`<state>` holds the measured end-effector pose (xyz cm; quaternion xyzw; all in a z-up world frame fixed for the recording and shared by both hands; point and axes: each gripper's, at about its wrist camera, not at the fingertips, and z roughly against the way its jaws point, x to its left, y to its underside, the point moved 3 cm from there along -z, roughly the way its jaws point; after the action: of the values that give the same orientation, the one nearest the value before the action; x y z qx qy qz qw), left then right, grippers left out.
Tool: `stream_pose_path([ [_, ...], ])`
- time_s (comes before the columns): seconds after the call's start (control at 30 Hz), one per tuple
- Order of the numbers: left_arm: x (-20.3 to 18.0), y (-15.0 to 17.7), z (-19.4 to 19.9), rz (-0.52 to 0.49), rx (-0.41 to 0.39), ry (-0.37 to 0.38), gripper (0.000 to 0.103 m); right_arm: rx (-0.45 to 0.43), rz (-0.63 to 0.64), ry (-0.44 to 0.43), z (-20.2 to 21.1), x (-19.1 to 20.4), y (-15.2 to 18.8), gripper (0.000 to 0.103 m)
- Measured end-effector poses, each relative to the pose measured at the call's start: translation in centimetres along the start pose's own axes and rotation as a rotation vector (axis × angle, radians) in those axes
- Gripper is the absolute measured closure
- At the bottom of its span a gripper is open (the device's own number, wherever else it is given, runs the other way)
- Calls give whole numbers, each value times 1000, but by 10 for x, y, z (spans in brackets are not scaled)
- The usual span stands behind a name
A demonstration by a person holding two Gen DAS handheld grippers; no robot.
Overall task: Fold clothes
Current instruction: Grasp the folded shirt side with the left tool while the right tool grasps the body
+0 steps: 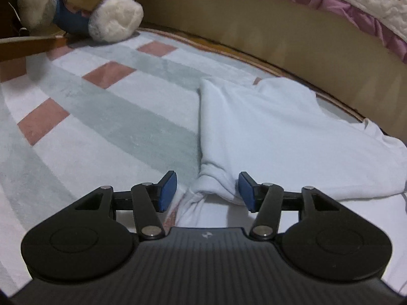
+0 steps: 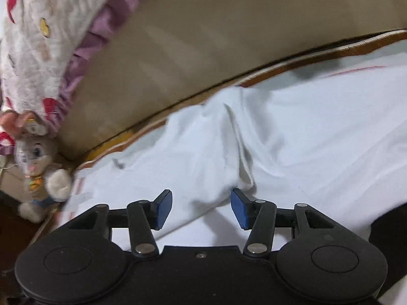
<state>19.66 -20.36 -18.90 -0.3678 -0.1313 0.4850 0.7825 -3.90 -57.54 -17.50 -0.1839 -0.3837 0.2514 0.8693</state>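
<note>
The left gripper (image 1: 207,191) is open, pads not pinching the pale blue shirt (image 1: 267,132). The right gripper (image 2: 201,208) is open above the shirt too.

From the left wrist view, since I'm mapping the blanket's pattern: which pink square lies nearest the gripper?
The pink square at the left edge, the lowest one in the view. The other pink squares recede in a diagonal row toward the plush toy.
</note>
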Motion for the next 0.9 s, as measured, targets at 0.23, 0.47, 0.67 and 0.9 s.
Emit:
stream_pose_path([
  [0.23, 1, -2, 2, 6, -7, 52, 90, -108, 157, -27, 14, 6, -5, 101],
  [0.47, 5, -2, -3, 50, 9, 70, 90, -3, 16, -43, 37, -10, -10, 92],
  [0.67, 1, -2, -3, 24, 11, 50, 88, -62, 49, 23, 2, -3, 2, 37],
  [0.9, -2, -5, -1, -23, 21, 26, 88, -161, 106, -58, 13, -6, -5, 90],
])
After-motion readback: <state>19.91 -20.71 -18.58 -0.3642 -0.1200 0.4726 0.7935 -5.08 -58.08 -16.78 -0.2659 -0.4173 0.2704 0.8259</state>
